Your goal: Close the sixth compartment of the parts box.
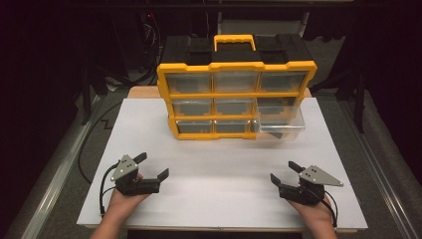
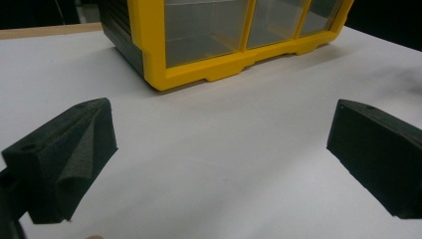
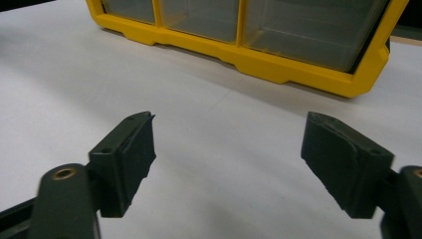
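Both grippers rest low on the near edge of the white counter [image 1: 149,124], well apart from the work. Left side first: the left gripper [image 1: 152,166] lies on the counter under the person's hand, its jaws spread wide with nothing between them; the left gripper view confirms bare white surface in the gap and the yellow frame of the drawer box [image 2: 209,69] ahead. Centre: the drawer box [image 1: 236,99] stands upright at the far middle of the counter, black body, yellow front, carry handle [image 1: 235,41] on top, three rows of three clear drawers. Eight drawers appear flush with the frame. Right side: the bottom right drawer [image 1: 280,124] is pulled partway out toward the near side, its clear front hanging past the yellow frame; it looks empty, though the clear plastic makes this hard to be sure of. The right gripper [image 1: 281,171] lies on the counter, jaws apart but a little less wide than the left pair, holding nothing. Judgement on progress: the open drawer seems to be the item in hand. Neither gripper is near it, so any push to close it, or any further pull, is yet to begin.
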The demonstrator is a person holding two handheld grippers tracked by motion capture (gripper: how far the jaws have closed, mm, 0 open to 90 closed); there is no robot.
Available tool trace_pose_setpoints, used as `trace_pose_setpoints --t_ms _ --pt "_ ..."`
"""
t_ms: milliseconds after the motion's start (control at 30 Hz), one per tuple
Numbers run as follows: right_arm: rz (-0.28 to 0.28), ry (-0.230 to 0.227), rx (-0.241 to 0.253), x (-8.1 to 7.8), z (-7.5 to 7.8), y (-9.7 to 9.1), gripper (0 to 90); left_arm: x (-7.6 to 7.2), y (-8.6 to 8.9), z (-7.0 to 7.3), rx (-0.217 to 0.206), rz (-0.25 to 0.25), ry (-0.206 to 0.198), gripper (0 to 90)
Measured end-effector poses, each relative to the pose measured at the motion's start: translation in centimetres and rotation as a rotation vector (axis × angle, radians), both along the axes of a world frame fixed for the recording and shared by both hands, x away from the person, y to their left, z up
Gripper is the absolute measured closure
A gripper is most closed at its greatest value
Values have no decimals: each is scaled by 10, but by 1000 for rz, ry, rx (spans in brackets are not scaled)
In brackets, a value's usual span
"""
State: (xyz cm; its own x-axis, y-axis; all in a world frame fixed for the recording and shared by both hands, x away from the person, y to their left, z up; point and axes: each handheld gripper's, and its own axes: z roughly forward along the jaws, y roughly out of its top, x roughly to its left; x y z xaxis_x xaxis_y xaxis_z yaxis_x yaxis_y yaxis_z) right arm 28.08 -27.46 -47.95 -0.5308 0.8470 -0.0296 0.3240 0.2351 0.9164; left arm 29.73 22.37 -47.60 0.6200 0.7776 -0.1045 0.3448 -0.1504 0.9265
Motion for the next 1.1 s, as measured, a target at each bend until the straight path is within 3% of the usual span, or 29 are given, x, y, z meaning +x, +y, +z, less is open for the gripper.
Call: trace_pose_setpoints --t_ms 333,800,1033,1100 --pt "-3 14 16 0 0 -1 428 0 0 0 -4 2 -5 3" --pt "-23 -19 20 -3 4 -4 768 0 0 0 -2 1 -6 3" --pt "-26 -30 28 -4 6 -4 900 0 0 0 -5 2 -5 3" --pt "-22 -32 32 -4 7 -4 900 0 0 0 -7 1 -5 3"
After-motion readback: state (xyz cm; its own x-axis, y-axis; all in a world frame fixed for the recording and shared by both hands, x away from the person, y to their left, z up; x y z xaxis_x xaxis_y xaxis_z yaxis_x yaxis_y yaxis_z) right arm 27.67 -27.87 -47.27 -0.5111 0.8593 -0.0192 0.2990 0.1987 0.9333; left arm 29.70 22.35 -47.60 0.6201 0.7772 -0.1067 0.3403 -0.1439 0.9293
